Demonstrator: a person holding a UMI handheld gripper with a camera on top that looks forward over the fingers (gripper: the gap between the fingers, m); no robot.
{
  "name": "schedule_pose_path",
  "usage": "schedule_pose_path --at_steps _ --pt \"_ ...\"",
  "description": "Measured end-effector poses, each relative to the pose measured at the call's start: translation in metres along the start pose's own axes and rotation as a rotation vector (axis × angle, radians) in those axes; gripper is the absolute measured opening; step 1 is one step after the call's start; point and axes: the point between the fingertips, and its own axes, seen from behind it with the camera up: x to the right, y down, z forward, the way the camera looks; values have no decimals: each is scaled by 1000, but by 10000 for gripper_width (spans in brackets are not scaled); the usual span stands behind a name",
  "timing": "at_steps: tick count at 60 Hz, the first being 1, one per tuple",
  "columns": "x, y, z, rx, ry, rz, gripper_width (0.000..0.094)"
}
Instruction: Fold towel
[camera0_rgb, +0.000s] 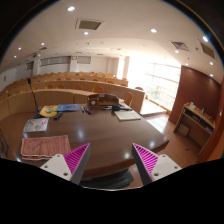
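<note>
A pinkish-brown towel (44, 146) lies flat on the round brown table (105, 135), to the left of and just beyond my left finger. My gripper (111, 160) is open and empty, held above the table's near edge. Its two magenta pads (74, 159) stand wide apart with only bare table between them. The towel's near edge is partly hidden by the left finger.
Beyond the towel lie a small white cloth or paper (37, 125), a blue and yellow object (60, 108), a dark box (103, 100) and a flat grey sheet (127, 115). Curved wooden benches (60, 85) ring the room. A shelf (195, 120) stands at the right.
</note>
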Motion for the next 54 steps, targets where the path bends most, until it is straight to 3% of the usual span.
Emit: schedule_pose_path --at_steps 11,23,38,54 --pt "-20 37 -1 -68 5 3 853" --pt "-110 98 1 -144 -42 10 849" --pt "-321 151 -5 -245 -310 -17 852" --pt "-520 146 27 -205 -505 -112 854"
